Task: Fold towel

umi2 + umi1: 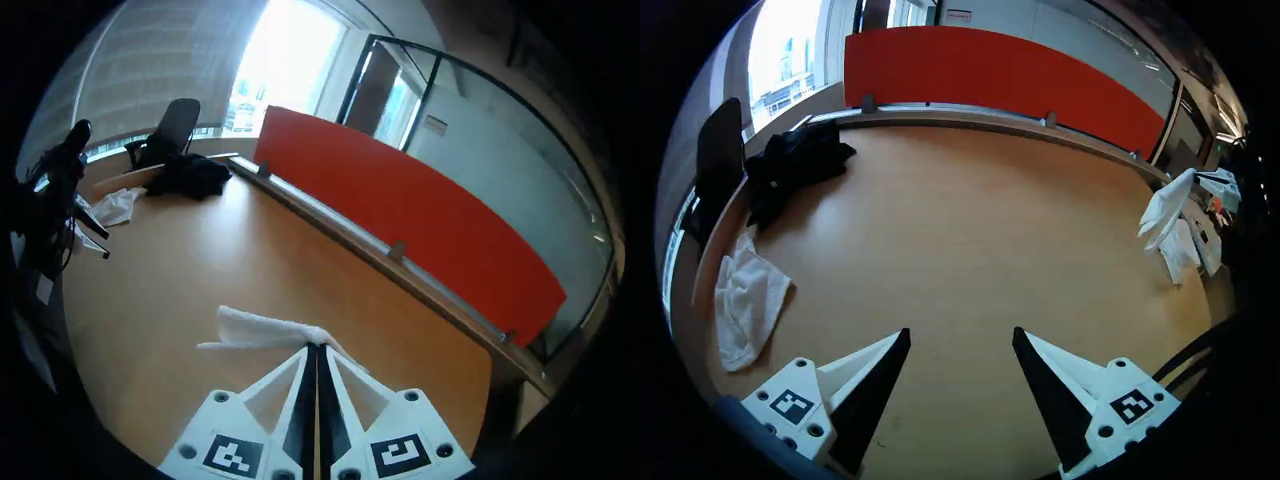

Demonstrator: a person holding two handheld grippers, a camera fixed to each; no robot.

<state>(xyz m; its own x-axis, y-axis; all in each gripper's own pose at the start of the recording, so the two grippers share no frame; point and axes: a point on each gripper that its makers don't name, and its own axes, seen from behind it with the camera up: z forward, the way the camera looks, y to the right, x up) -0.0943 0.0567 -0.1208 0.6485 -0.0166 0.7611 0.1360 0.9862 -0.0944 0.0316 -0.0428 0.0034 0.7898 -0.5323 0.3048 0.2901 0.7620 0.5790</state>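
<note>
Pinching white towel (pixel 264 330) in right gripper (pixel 316 352), both fingers tight on one corner, rest draping sideways over wooden table (pixel 200 272). Nothing in left gripper (pixel 960 336), fingers spread wide. Spotted second white cloth (pixel 744 300) at table edge, near black garment (pixel 796 164).

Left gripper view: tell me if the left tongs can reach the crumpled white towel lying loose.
Probably yes: the left tongs are open, and only bare table lies between them and the towel.
</note>
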